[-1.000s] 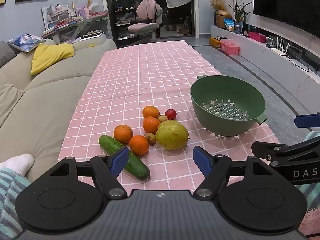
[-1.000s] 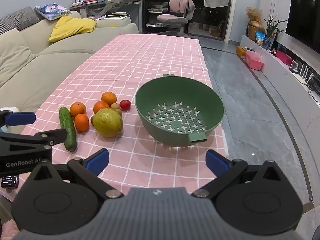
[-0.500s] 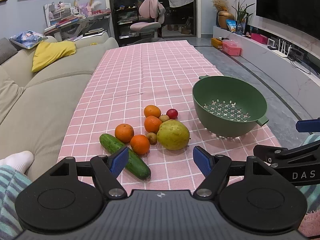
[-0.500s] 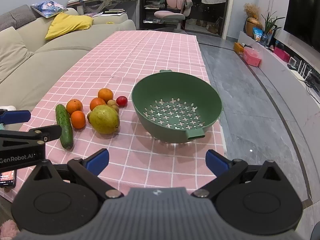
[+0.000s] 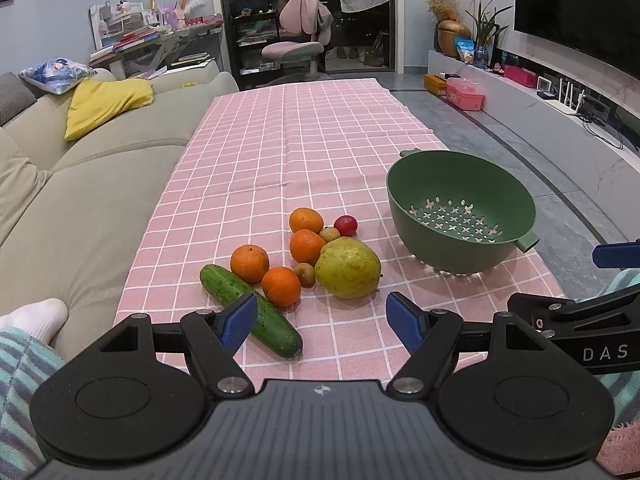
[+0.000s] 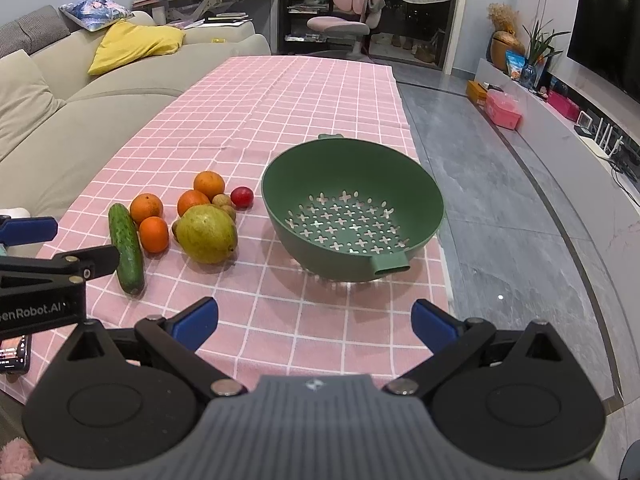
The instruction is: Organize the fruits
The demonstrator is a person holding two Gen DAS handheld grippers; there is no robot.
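Honestly, nothing has gone into the green colander (image 6: 352, 216) yet, so every risk is ahead of me. It sits on the pink checked cloth (image 5: 288, 140) close to the table's right edge, and it is my landmark. If I drop fruit in hard or knock its rim, I judge it could slide on the cloth toward that edge.

Left of the colander lies the big yellow-green pear (image 5: 347, 267), the heaviest piece and wide for my jaws; a shallow pinch on its curved skin could let it squirt out and scatter the rest. Farther left, the cucumber (image 5: 250, 309) lies slantwise at the outer side of the pile. It may not belong with the fruit, and grabbing it would be a sorting error.

Between them are four oranges (image 5: 249, 263), touching or nearly touching one another, so closing on one may nudge its neighbours rolling. Smallest are the red fruit (image 5: 345, 225), nearest the colander, and the little brown ones (image 5: 305, 273) tucked against the pear, easy to crush or miss.

My left gripper (image 5: 321, 317) hangs above the near end of the pile, fingers spread and empty; the right gripper (image 6: 315, 321) hovers before the colander, jaws wide apart, holding nothing.
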